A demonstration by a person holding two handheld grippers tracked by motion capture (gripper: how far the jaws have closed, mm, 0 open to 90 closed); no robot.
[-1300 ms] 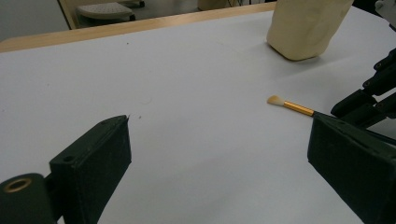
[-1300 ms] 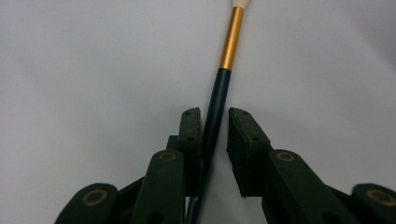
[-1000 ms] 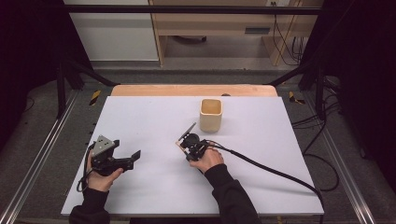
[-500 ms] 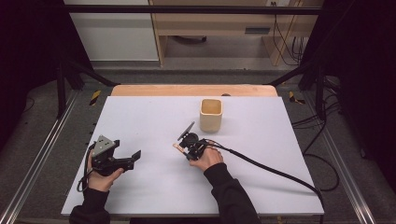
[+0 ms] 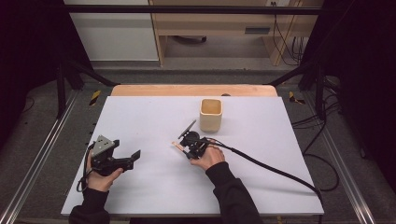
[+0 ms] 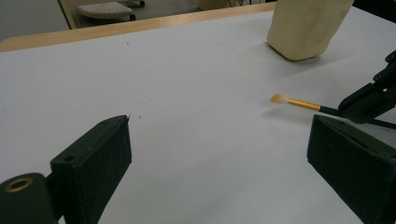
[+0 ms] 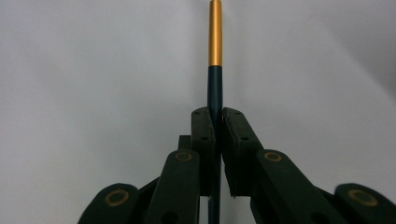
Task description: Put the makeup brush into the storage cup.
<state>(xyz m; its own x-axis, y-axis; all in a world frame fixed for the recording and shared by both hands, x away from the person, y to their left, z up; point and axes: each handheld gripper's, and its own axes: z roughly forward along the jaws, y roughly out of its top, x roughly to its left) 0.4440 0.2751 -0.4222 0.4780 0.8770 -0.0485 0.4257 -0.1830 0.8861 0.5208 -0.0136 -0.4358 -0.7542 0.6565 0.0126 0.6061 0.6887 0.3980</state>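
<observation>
Bright, even light falls from above on my white bench [image 5: 149, 186]; the room around it is dark. My fingers [image 6: 91, 163] look soft and blurred up close, casting faint shadows.

Beyond my white table [image 5: 140, 121] I see a wooden bench [image 5: 215, 28], a white cabinet [image 5: 112, 32] beside it, grey floor [image 5: 46, 140] around, cables [image 5: 285, 28] behind
</observation>
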